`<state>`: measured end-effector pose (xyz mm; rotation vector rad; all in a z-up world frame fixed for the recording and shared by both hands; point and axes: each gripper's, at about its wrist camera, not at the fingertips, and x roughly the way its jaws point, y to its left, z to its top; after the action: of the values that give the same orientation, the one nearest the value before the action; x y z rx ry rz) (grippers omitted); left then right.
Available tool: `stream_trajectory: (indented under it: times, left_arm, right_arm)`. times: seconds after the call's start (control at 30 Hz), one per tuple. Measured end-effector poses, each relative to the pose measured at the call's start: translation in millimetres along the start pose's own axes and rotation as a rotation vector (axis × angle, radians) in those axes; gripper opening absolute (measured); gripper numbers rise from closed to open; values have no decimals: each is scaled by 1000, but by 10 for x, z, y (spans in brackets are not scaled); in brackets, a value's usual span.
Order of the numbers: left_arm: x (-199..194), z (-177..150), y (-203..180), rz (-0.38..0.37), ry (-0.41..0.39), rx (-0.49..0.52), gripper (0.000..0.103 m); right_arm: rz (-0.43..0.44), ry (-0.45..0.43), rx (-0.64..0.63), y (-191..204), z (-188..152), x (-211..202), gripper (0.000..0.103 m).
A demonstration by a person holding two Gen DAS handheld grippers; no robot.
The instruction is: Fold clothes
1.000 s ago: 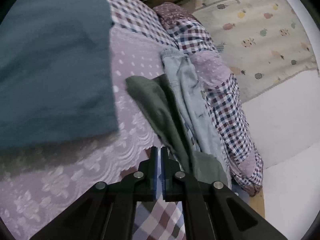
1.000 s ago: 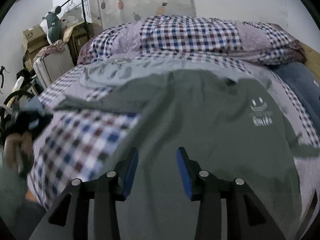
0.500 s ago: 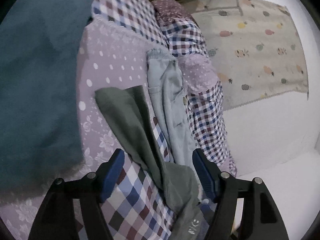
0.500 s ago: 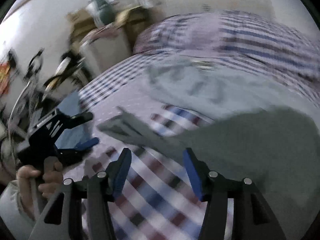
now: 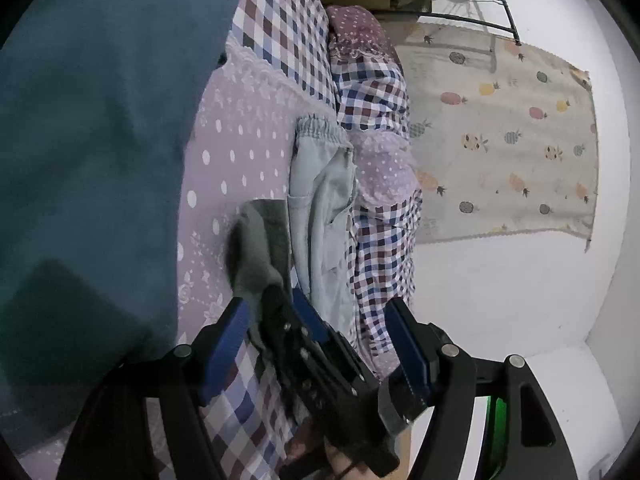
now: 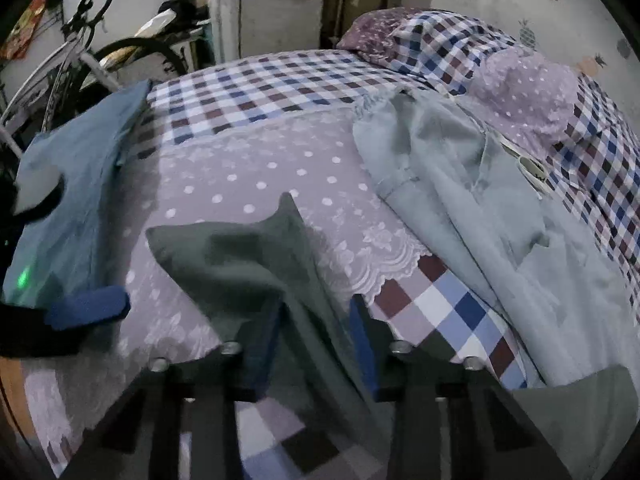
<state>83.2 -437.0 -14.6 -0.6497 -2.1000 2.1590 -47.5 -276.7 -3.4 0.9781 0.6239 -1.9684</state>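
Note:
A grey-green shirt lies on the bed, its sleeve (image 6: 240, 256) spread on the lilac dotted cover. My right gripper (image 6: 314, 320) is open. Its fingers straddle the sleeve where it narrows, and the cloth runs between them. In the left wrist view that same sleeve (image 5: 260, 248) looks blurred and bunched just ahead of the right gripper's black body (image 5: 320, 368). My left gripper (image 5: 316, 312) is open and holds nothing. It sits close behind the right one. One of its blue pads (image 6: 88, 306) shows at the left of the right wrist view.
Pale grey-blue trousers (image 6: 480, 200) lie to the right of the sleeve. A teal garment (image 5: 100, 140) covers the bed's left side. A checked quilt (image 6: 460, 52) is heaped at the far end. A bicycle (image 6: 80, 40) and boxes stand beyond the bed. A hand (image 5: 344, 468) shows low down.
My left gripper, shut a second ago, has opened and let the cloth go. The right gripper swung left from the shirt's body to the sleeve and narrowed its fingers around it.

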Motion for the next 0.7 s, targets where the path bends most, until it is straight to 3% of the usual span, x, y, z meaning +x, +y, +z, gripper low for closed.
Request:
stream_trajectory:
  times: [0.07,0.17,0.27,0.33,0.37,0.4,0.5,0.7]
  left_arm:
    - [4,0,-5,-8,7,0,74]
    - [-16,3,1,-18,7,-8,74]
    - [-55,18,22,-28,1,-22,74]
    - [-88,28,36,-31,-4,-25,74]
    - [-103,36,42,-32,-7,-26,74]
    - [-111,46,47,-34,-10,-30,74]
    - [-117,62,61,-41,-12,-41,74]
    - [-96,74,37,-81,4,-32,74]
  right_arm:
    - [2,-4,11,-20,1,2,7]
    - [11,-11,33,-46,25,-18,7]
    - [38,-27,74,-86,75,-79,13]
    - [63,-54,102,-122,120,-136,27]
    - [75,-69,115,-140,144,-166,42]
    - [88,-84,127,-157,168,-195,46]
    - [87,-82,133,-138,223,-171,48]
    - [29,10,124,-98,301,180,48]
